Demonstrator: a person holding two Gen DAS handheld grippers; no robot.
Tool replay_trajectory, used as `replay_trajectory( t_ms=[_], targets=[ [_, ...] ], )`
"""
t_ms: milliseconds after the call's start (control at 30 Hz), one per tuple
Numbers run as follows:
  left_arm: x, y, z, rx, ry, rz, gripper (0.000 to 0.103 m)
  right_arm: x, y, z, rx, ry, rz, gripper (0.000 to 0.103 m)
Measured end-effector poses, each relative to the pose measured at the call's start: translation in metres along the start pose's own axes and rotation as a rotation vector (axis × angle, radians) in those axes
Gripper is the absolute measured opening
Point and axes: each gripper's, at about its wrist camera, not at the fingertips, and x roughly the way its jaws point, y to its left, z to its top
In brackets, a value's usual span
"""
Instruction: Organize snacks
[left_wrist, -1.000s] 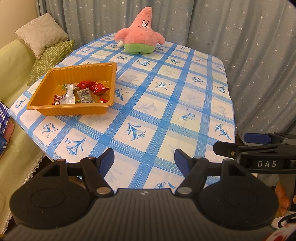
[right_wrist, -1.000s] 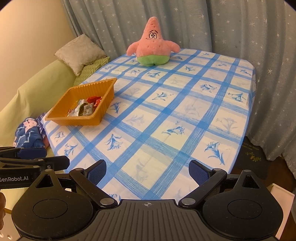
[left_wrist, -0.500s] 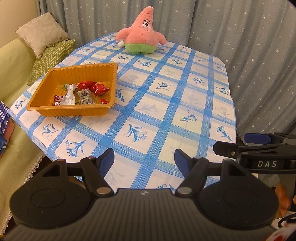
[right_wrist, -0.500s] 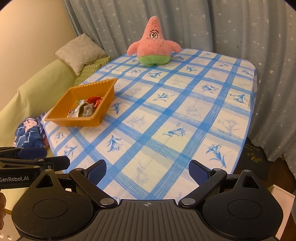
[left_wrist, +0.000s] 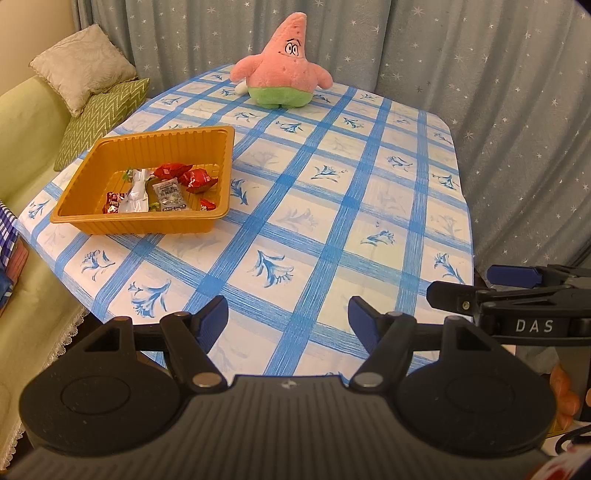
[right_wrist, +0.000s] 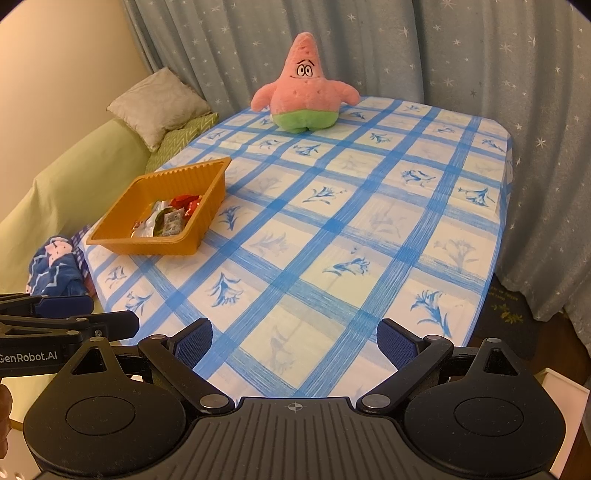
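The snacks (left_wrist: 162, 188) lie heaped in an orange plastic tray (left_wrist: 140, 221) with ribbed walls, which sits by the left edge of the table (left_wrist: 332, 229), about halfway along it. They are small wrapped sweets: several in shiny red foil, one silvery white wrapper, one clear packet with pale printing too small to read. The tray's far half is bare. The table wears a white cloth with blue checks and blue flowers. At its far edge a pink star-shaped plush toy (left_wrist: 282, 66) in green shorts stands upright, facing us.

Both grippers hang over the near edge, side by side, well apart from the tray. The left gripper (left_wrist: 288, 319) stands wide open with nothing between its blue pads. The right gripper (right_wrist: 294, 341) is likewise spread and empty. Its side reads "DAS"; the left one's side reads "GenRobot.AI".
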Motion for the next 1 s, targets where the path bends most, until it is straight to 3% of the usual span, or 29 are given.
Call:
replay_trajectory(
  t_ms=[1000],
  targets=[
    [0.007,0.012,0.011,-0.01,0.0,0.005,0.07,0.016,0.001,0.013,-0.009,0.006,0.007,0.095]
  ],
)
